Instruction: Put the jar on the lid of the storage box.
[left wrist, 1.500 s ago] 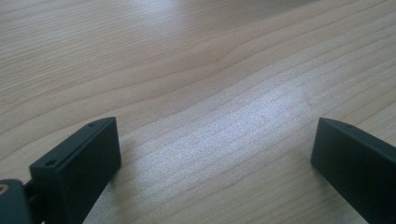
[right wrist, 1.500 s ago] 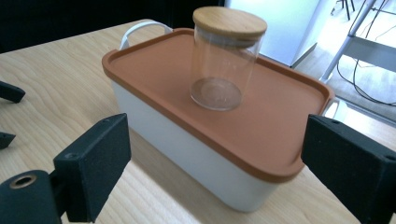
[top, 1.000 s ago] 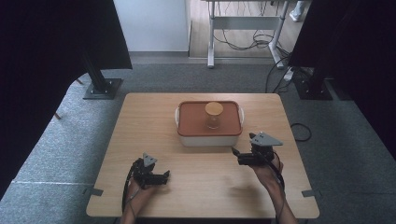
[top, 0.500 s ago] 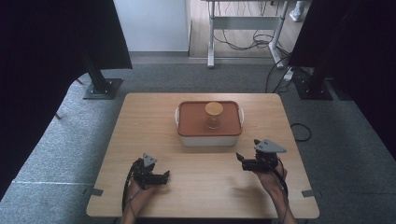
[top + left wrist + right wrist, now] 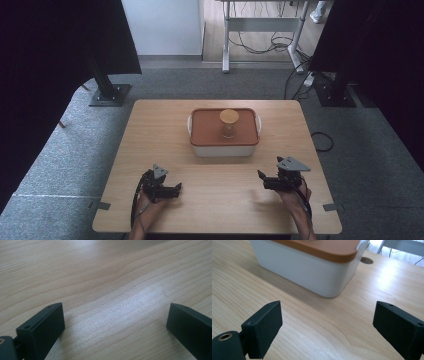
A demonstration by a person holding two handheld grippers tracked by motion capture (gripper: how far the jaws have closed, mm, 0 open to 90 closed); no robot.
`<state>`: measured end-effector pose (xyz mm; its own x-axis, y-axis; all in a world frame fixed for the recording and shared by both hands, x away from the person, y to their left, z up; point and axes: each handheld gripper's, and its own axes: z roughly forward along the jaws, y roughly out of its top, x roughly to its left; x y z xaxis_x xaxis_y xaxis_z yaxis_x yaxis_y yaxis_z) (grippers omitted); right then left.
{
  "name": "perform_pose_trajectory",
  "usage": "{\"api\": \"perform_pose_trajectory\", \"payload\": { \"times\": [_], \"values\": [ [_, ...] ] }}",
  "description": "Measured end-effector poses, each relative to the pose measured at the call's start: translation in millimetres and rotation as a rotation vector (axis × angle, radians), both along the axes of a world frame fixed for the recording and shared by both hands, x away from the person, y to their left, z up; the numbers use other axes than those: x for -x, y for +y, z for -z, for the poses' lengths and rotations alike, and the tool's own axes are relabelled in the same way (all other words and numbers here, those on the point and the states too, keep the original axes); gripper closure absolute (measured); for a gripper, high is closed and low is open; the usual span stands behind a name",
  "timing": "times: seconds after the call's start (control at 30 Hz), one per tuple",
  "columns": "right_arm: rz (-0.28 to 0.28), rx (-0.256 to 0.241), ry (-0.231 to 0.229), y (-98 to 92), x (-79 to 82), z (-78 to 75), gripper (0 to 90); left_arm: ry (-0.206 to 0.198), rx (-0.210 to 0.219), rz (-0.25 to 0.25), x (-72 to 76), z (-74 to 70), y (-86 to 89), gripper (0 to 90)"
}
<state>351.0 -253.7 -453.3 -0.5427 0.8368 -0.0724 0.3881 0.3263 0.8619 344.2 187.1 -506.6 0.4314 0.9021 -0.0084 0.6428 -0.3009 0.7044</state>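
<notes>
The table is pale wood with a straight, fine grain, bare along the near edge where the person's forearms come in. The left gripper rests low on that near strip, well short of the box and off toward its left corner; in the left gripper view its jaws stand spread wide with only wood grain between them. The right gripper sits just short of the box's right front corner, a hand behind it; in the right gripper view its jaws are likewise spread apart, holding nothing, with the box's white wall ahead of them.

The box stands at the middle of the table, white-sided with handles at both ends and a rust-orange lid. A small jar with a light wooden top stands upright on that lid, a little right of its middle.

Beyond the box the table ends at grey carpet. Black curtains hang on both sides, each with a black stand at its foot. Farther back are a white wall, a wooden floor, and a desk frame with loose cables beneath it.

No writing or brand can be read anywhere.
</notes>
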Motion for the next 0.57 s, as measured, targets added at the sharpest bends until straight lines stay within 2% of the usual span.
{"api": "perform_pose_trajectory", "payload": {
  "times": [0.57],
  "values": [
    [0.035,0.016,0.039,-14.6,10.8,18.9,8.4,0.0,0.0,0.0,0.0,0.0,0.0,1.4]
  ]
}}
